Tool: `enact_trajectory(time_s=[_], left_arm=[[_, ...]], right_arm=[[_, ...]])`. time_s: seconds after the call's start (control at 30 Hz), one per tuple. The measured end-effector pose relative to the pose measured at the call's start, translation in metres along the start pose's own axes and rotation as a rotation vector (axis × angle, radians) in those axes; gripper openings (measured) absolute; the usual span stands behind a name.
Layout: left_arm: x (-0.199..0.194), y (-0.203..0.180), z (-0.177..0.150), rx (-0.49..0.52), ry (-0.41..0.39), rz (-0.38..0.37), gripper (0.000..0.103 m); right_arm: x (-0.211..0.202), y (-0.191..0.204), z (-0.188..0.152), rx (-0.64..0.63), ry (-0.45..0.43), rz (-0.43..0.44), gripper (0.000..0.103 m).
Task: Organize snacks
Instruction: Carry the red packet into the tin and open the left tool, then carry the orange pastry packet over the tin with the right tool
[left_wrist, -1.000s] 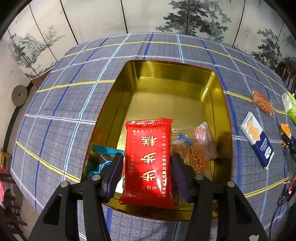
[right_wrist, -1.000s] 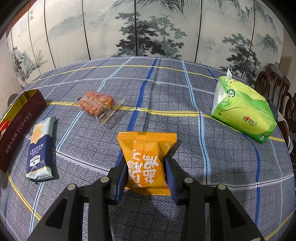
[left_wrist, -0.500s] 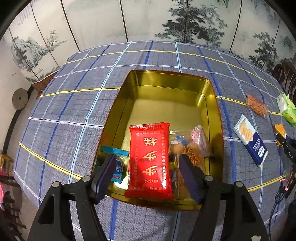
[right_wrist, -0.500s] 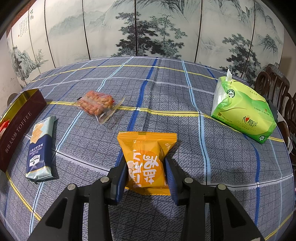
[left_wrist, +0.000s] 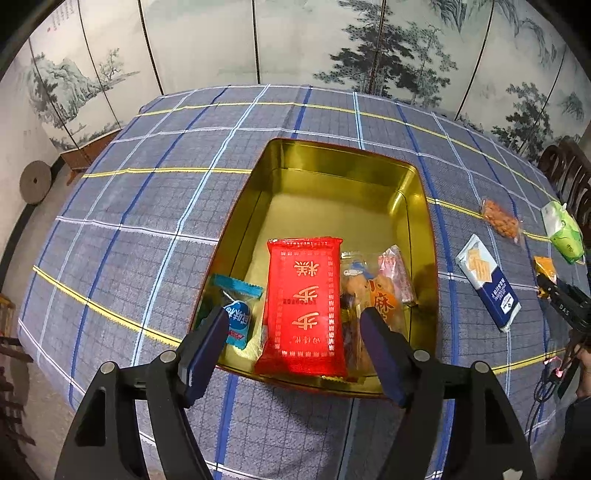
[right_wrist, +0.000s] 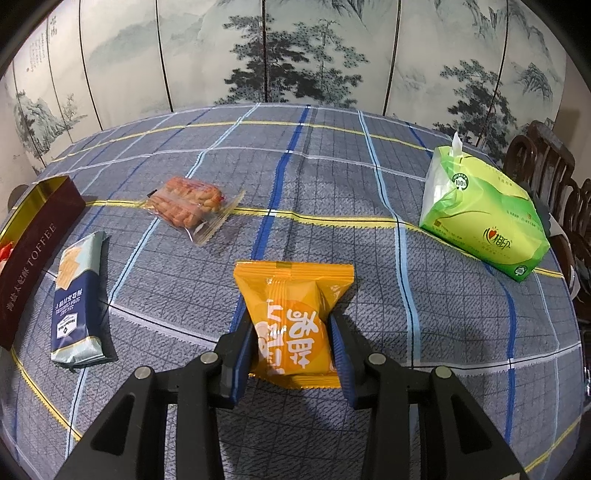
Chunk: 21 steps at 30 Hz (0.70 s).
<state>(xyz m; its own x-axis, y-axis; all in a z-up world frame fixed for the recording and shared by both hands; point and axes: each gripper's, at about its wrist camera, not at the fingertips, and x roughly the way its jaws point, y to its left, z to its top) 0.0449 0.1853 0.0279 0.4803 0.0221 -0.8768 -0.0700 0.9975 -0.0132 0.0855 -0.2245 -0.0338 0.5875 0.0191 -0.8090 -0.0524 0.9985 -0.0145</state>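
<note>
A gold tin (left_wrist: 332, 177) sits on the checked tablecloth. Inside its near end lie a red packet (left_wrist: 304, 302), a blue-wrapped candy (left_wrist: 236, 314) and several small snacks (left_wrist: 380, 288). My left gripper (left_wrist: 295, 343) is open and empty, raised above the tin's near edge. My right gripper (right_wrist: 291, 354) is shut on an orange snack packet (right_wrist: 291, 314) resting on the cloth. The tin's dark red side (right_wrist: 33, 251) shows at the left of the right wrist view.
A navy cracker pack (right_wrist: 75, 295) and a clear bag of orange snacks (right_wrist: 188, 206) lie between tin and right gripper. A green tissue pack (right_wrist: 484, 218) sits at far right, beside dark chairs (right_wrist: 546, 162). A painted screen stands behind the table.
My left gripper has let go of the red packet, opened wide and pulled back and up from the tin. My right gripper has stayed still on the orange packet.
</note>
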Motion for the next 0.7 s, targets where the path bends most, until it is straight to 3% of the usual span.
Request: enact_trajectory(time_s=[0.7], left_arm=[[-0.008,0.019,-0.012,-0.046,-0.036,-0.005,0.076]], right_arm=[[-0.002,0.016,0.01,0.022,0.034,-0.113,0.035]])
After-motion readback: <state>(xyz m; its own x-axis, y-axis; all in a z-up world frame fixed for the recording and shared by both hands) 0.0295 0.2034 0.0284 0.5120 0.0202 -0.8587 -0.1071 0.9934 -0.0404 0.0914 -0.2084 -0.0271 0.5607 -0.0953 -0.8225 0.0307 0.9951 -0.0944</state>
